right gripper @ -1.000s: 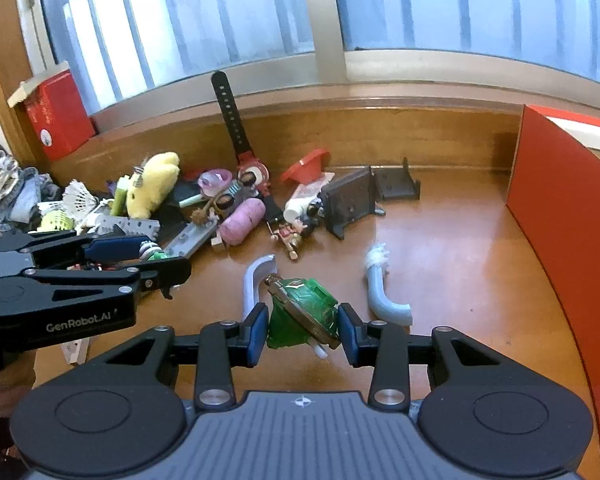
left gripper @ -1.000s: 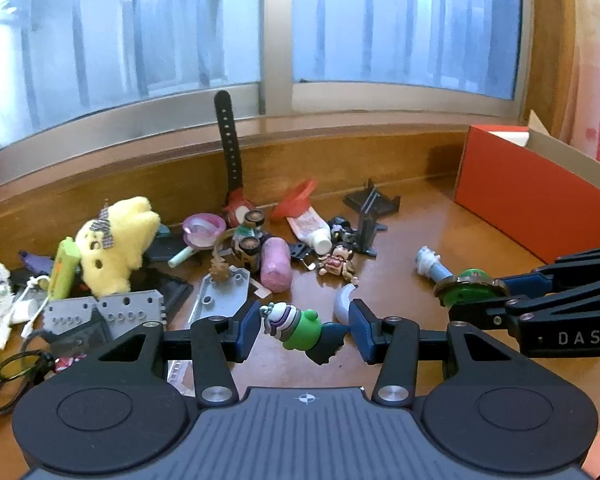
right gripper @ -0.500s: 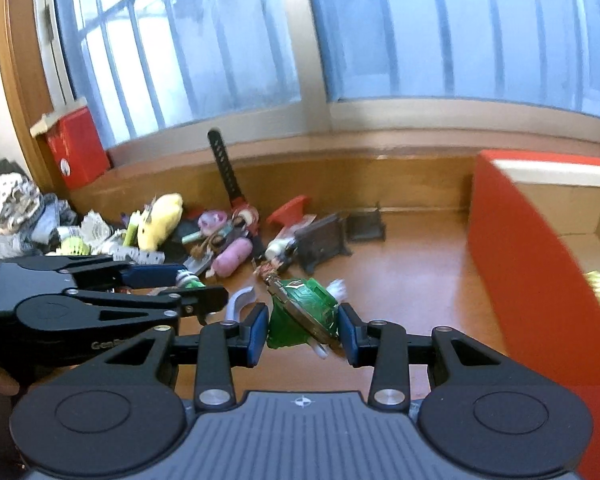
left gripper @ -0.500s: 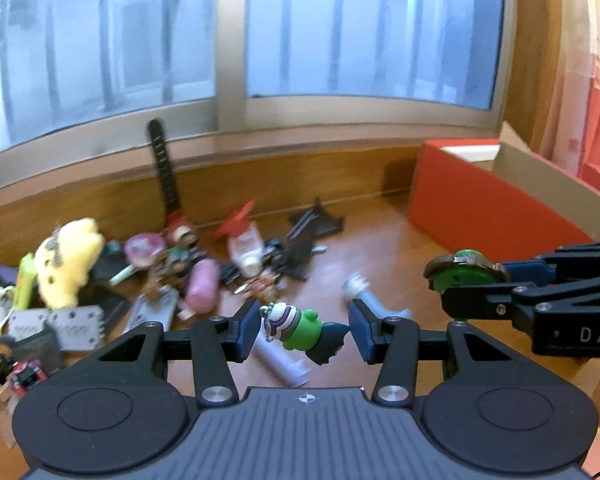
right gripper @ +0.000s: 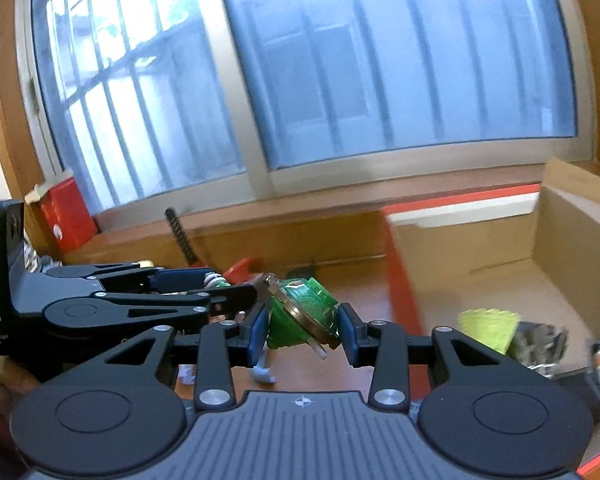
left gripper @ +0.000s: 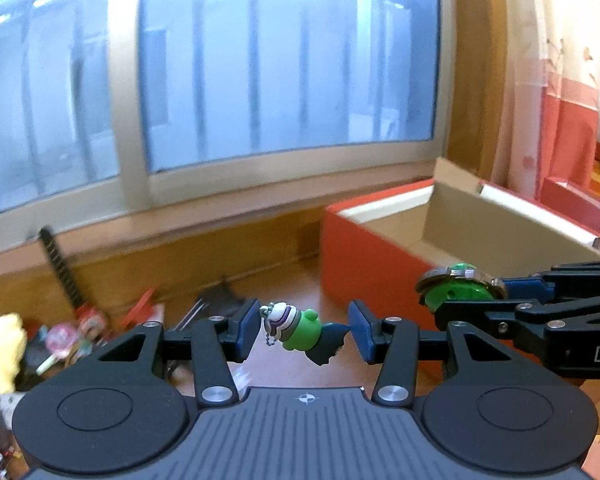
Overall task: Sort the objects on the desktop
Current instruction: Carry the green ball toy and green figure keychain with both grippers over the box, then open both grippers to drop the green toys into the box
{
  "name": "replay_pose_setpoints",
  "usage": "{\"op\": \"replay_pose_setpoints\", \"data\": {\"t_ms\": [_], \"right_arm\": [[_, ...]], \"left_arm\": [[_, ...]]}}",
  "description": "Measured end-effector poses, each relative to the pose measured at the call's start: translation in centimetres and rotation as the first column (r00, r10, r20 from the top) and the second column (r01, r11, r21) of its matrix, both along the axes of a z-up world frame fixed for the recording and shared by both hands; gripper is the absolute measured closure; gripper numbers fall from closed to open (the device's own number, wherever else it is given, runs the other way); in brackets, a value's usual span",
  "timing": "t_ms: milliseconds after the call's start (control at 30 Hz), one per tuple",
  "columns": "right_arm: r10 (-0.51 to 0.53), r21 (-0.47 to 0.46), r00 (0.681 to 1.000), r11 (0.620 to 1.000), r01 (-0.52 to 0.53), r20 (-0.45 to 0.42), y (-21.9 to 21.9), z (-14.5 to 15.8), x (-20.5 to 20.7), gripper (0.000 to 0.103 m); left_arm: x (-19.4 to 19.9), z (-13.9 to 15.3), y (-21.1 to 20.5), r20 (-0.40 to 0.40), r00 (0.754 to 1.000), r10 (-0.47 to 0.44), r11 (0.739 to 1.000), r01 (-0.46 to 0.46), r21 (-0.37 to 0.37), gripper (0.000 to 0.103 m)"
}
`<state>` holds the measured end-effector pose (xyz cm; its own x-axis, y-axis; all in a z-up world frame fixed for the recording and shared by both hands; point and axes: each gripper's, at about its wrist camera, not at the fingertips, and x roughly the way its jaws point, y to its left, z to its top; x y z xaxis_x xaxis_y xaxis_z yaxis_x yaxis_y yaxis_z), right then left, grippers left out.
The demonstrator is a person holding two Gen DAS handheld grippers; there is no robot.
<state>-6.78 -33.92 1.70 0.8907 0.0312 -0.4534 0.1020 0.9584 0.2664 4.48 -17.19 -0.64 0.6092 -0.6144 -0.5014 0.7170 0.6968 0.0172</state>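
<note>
My left gripper [left gripper: 303,331] is shut on a small green figure keychain [left gripper: 300,330] with a striped cap and dark base, held up in the air. My right gripper [right gripper: 303,334] is shut on a green spinning top [right gripper: 302,312] with a metal ring; it also shows in the left wrist view [left gripper: 456,288], near the red box [left gripper: 364,260]. The box is open, with a tan inside [right gripper: 500,280]. It holds a yellow-green item [right gripper: 488,328] and some dark objects. The left gripper shows at the left of the right wrist view [right gripper: 220,288].
A pile of toys lies on the wooden desk at the left: a yellow plush [left gripper: 2,350], a pink item [left gripper: 62,334], a black strap [left gripper: 60,268] leaning on the ledge. A small red box [right gripper: 66,214] stands on the sill. Windows run behind.
Both grippers have risen and swung right, from above the toy pile toward the red box. The box's inside has come into view. Both holds are unchanged.
</note>
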Motion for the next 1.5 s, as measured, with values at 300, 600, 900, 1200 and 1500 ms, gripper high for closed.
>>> {"op": "replay_pose_setpoints", "data": {"t_ms": [300, 600, 900, 1200, 1500], "right_arm": [[-0.059, -0.015, 0.998, 0.998, 0.06, 0.033, -6.2, 0.9, -2.8, 0.063], [-0.176, -0.022, 0.984, 0.984, 0.176, 0.012, -11.5, 0.2, -4.4, 0.063], [-0.305, -0.001, 0.948, 0.952, 0.306, -0.095, -16.5, -1.9, -5.4, 0.063], [-0.326, 0.003, 0.927, 0.943, 0.333, -0.186, -17.9, -3.5, -4.3, 0.063], [-0.337, 0.001, 0.913, 0.938, 0.346, -0.23, -18.2, -3.8, -3.4, 0.063]], "left_arm": [[-1.3, 1.0, -6.4, 0.028, 0.999, -0.029, 0.999, 0.03, -0.027, 0.054], [-1.6, 1.0, -13.6, 0.017, 0.995, -0.102, 0.995, 0.102, -0.008, 0.054], [-1.4, -0.3, -18.6, -0.073, 0.985, -0.154, 0.986, 0.158, 0.056, 0.054], [-1.7, -0.9, -20.3, -0.125, 0.981, -0.151, 0.98, 0.165, 0.113, 0.054], [-1.0, -1.9, -20.9, -0.202, 0.972, -0.121, 0.979, 0.151, 0.139, 0.054]]}}
